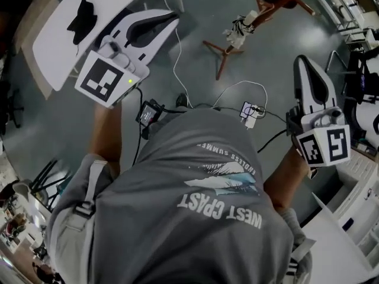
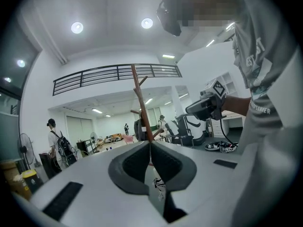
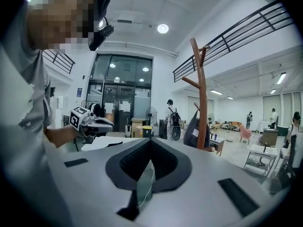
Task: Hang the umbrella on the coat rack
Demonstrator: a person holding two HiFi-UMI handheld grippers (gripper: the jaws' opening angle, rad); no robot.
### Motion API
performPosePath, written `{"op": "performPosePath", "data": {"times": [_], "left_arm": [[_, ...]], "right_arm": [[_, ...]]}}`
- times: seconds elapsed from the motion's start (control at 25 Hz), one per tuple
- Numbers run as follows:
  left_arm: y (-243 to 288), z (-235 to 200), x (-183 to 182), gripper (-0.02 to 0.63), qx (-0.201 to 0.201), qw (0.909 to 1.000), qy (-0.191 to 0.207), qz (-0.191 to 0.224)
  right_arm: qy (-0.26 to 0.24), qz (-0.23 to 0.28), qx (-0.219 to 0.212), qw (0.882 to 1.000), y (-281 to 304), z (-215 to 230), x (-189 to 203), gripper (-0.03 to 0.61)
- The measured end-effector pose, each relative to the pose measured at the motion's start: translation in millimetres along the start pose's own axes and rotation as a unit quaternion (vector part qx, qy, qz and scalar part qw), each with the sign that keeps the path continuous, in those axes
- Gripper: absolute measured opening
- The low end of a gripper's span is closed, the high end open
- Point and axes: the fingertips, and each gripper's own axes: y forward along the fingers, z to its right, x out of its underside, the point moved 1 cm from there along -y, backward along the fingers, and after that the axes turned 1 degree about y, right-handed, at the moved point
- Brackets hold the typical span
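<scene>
The wooden coat rack (image 1: 269, 6) stands on the floor ahead of me; its pole rises beyond the jaws in the left gripper view (image 2: 141, 105) and to the right in the right gripper view (image 3: 201, 93). A white, dark-marked bundle (image 1: 239, 32) sits low against its pole. A black item (image 1: 83, 19) lies on a white table (image 1: 62, 46); whether it is the umbrella I cannot tell. My left gripper (image 1: 174, 18) is held up at the left, jaws shut and empty (image 2: 149, 143). My right gripper (image 1: 301, 59) is raised at the right, also shut on nothing (image 3: 150, 139).
White and black cables (image 1: 237, 93) trail over the grey floor in front of me. A dark bag (image 3: 193, 132) hangs at the rack's lower part. People (image 2: 56, 143) and furniture stand far off in the hall. White desks (image 1: 349, 241) sit at my right.
</scene>
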Motion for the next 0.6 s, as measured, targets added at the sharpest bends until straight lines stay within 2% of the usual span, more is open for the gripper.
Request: {"op": "performPosePath", "data": {"times": [0.2,0.6], "left_arm": [[0.6,10.9,2.6,0.023,-0.004,0.9997,-0.024,-0.003],[16.9,32.8,-0.6,0.023,0.012,0.9997,-0.019,0.002]], "right_arm": [[0.003,-0.009,0.001,1.0,-10.9,2.0,8.1,0.028],[0.016,-0.023,0.008,1.0,-32.6,13.9,22.2,0.028]]}}
